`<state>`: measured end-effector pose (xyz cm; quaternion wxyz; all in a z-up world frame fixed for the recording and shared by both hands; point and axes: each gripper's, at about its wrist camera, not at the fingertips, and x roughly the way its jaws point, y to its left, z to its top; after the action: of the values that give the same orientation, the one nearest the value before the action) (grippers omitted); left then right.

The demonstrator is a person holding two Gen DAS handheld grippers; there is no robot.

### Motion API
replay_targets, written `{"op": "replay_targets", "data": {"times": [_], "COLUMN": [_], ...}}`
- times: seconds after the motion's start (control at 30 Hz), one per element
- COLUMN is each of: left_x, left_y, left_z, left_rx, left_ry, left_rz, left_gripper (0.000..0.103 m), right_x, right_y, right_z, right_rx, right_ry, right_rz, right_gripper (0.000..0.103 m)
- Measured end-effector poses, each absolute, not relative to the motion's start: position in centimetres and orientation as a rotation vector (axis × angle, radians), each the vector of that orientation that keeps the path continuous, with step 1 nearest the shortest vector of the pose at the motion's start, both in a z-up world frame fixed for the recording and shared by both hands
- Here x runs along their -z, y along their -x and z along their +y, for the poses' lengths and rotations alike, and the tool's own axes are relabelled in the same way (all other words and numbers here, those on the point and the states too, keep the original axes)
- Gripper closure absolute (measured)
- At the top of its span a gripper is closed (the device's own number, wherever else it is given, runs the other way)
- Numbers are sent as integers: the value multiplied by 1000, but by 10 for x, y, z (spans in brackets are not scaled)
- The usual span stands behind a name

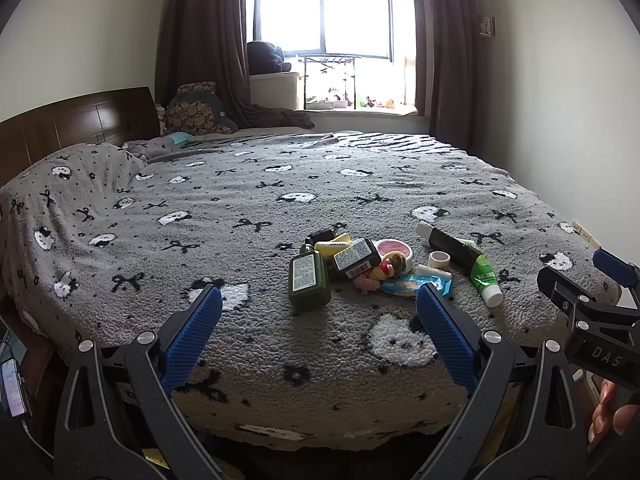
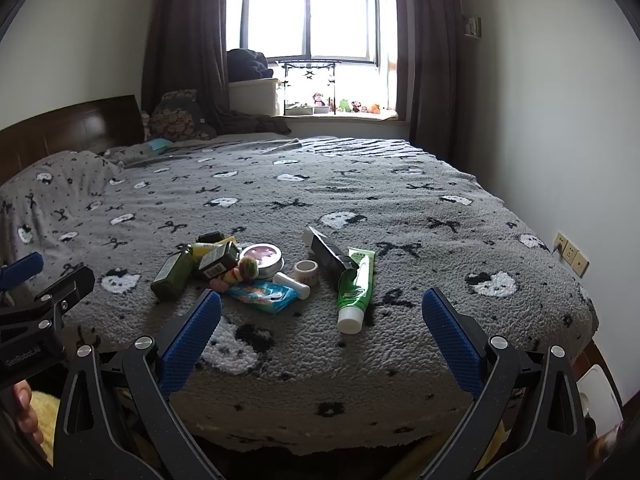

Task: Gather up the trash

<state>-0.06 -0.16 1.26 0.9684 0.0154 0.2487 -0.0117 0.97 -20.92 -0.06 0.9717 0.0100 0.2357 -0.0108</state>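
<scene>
Both grippers [image 1: 320,308] [image 2: 322,312] spread wide, trash pile [image 1: 352,264] on bed [image 1: 240,208]

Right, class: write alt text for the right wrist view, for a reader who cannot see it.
A pile of small trash lies on a grey patterned bed: a green tube, dark green bottles, a round tin and a blue packet. The open right claw hangs above the bed's near edge, holding nothing. Behind, a bright window sits between dark curtains.

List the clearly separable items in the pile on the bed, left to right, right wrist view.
Dark green rectangular bottle → round pink-lidded tin → small white tape roll → green squeeze tube with white cap.
</scene>
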Motion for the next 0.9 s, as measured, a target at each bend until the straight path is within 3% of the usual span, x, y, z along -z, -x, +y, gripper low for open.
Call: {"op": "replay_targets", "data": {"times": [0.9], "left_x": [-12], "left_y": [3], "left_z": [-3], "left_rx": [22], "left_ry": [-30], "left_rz": [495], "left_gripper": [10], "right_x": [-2], "right_y": [-9], "right_z": [-207], "right_rx": [16], "right_ry": [-15], "right_rz": [466], "right_gripper": [3]}}
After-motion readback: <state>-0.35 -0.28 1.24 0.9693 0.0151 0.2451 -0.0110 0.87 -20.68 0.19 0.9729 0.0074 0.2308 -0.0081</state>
